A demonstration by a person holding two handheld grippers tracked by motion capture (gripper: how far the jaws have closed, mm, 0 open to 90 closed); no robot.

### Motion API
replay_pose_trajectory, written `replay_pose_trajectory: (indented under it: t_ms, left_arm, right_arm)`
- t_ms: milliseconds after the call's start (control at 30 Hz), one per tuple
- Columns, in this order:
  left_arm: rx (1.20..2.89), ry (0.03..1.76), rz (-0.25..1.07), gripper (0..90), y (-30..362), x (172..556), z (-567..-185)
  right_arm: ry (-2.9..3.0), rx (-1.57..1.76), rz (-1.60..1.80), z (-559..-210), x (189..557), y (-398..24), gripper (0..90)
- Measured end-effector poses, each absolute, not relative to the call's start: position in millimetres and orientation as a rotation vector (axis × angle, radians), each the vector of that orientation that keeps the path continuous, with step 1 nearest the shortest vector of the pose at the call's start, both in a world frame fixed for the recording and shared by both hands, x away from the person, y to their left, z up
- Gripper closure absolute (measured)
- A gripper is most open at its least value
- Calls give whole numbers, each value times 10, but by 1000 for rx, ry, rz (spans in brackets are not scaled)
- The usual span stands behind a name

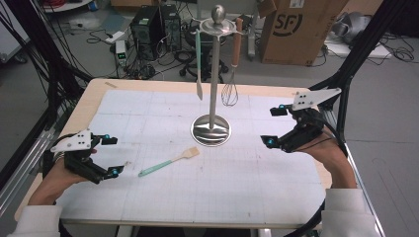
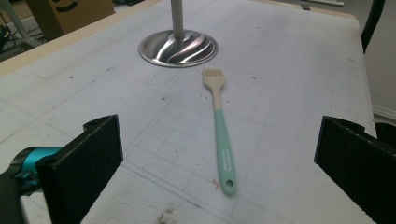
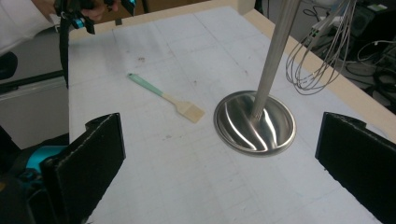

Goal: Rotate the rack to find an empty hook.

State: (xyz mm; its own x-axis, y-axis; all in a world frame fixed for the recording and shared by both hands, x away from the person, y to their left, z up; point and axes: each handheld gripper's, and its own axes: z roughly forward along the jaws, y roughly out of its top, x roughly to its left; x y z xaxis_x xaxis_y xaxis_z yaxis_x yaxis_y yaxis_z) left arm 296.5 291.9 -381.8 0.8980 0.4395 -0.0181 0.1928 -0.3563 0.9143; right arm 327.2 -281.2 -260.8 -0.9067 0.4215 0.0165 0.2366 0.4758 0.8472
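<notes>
Now, here is how your tools and the table stand.
Left gripper: your jaws are spread wide with nothing between them, held above the mat near its left edge.
Brush: it lies flat on the mat just ahead of your left gripper, teal handle end nearest it (the pale bristle head points toward the stand).
Brush from your left gripper view: the brush sits centred between the jaws but farther off, touching neither.
Right gripper: jaws spread wide, holding nothing, to the right of the stand's base.
Stand: upright on its round metal base, near the brush head but apart from it.
Hanging items: a whisk and a teal-handled spatula hang from the stand's top.
</notes>
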Motion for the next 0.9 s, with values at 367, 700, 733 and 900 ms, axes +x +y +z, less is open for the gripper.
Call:
replay_pose_trajectory:
  t_ms: [367, 700, 733, 900]
  left_arm:
    - [1939, 460, 275, 17, 2921, 2957, -3811]
    - [1939, 459, 272, 17, 2922, 2959, -3813]
    - [1939, 461, 272, 17, 2923, 2959, -3813]
    - [1934, 458, 271, 17, 2924, 2956, -3810]
  right_arm:
    - [2501, 614, 1413, -2960, 3199, -2843, 2]
    - [2464, 683, 1461, -3277, 3118, -2954, 2]
    - [2466, 686, 1459, -3302, 3110, -2959, 2]
    - [2465, 698, 1464, -3396, 3067, -2971, 2]
